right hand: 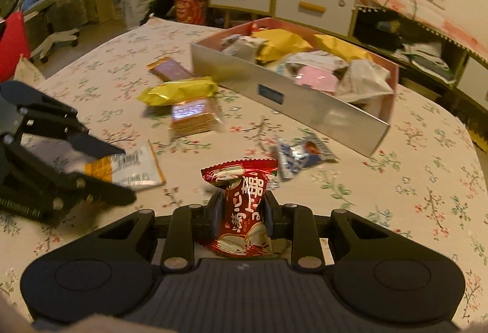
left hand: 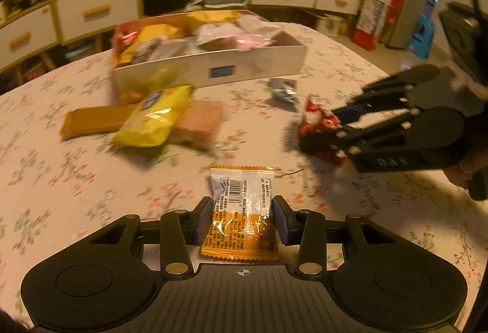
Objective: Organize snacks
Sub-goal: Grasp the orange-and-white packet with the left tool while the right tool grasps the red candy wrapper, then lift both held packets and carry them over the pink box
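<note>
My left gripper (left hand: 242, 218) is shut on an orange and white snack packet (left hand: 241, 211), held above the floral tablecloth; the same packet (right hand: 134, 169) and the left gripper (right hand: 100, 171) show at the left of the right wrist view. My right gripper (right hand: 243, 212) is shut on a red snack packet (right hand: 244, 208), which stands upright between the pads. That red packet (left hand: 318, 121) and the right gripper (left hand: 323, 128) appear at the right in the left wrist view. A silver box (left hand: 250, 70) full of snacks sits at the table's far side.
Loose on the cloth lie a yellow bag (left hand: 154, 119), a brown bar (left hand: 94, 119), a pinkish cracker pack (left hand: 202, 117) and a blue-silver wrapper (left hand: 283, 90). Cabinets with drawers (left hand: 91, 12) stand behind the table. An office chair (right hand: 45, 12) stands off the far left edge.
</note>
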Available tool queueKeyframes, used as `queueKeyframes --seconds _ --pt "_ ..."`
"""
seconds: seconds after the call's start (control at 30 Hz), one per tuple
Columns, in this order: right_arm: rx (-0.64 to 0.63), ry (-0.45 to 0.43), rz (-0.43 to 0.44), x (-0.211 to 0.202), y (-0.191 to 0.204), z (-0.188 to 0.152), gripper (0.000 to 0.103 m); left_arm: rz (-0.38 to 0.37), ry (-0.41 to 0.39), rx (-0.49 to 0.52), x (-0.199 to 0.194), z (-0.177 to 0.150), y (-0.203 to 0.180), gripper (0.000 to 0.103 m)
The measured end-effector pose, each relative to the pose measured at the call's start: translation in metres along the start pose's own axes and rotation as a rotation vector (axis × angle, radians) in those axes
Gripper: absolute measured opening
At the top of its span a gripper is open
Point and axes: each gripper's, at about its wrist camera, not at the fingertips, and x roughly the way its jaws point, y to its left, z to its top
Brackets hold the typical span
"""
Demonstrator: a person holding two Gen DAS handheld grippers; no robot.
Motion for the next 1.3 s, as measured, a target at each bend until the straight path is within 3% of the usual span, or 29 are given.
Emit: queueKeyframes --seconds 0.1,0.23,0.3,0.37,0.63,0.8,0.93,1.07,1.3 --pt "-0.022 0.001 0.005 0.0 0.007 0.001 0.024 0.019 -0.016 -0.025 -0.004 -0.006 0.01 0.04" --pt "-0.023 0.003 0.004 0.001 0.013 0.002 0.028 -0.028 -0.051 -0.06 -0.01 -0.013 0.021 0.042" --pt "-0.017 0.003 0.011 0.001 0.013 0.003 0.038 -0.049 -0.062 -0.065 -0.012 -0.015 0.024 0.05" --pt "-0.001 0.003 0.026 0.001 0.012 0.002 0.051 -0.066 -0.071 -0.066 -0.013 -0.018 0.025 0.073" --pt "0.012 0.009 0.021 0.006 0.013 0.003 0.057 -0.039 -0.087 -0.01 -0.011 -0.024 0.02 0.083" --pt "0.025 -0.003 0.005 0.007 0.012 0.004 0.054 0.009 -0.06 0.048 -0.008 -0.021 0.009 0.078" --pt "0.04 -0.01 0.002 0.009 0.009 0.005 0.05 0.038 -0.04 0.066 -0.009 -0.017 0.006 0.057" --pt "0.04 -0.017 0.006 0.01 0.01 0.006 0.034 0.056 -0.028 0.045 -0.01 -0.015 0.009 0.041" --pt "0.013 -0.017 0.002 0.01 0.018 0.01 0.025 0.061 -0.021 -0.002 -0.011 -0.012 0.013 0.038"
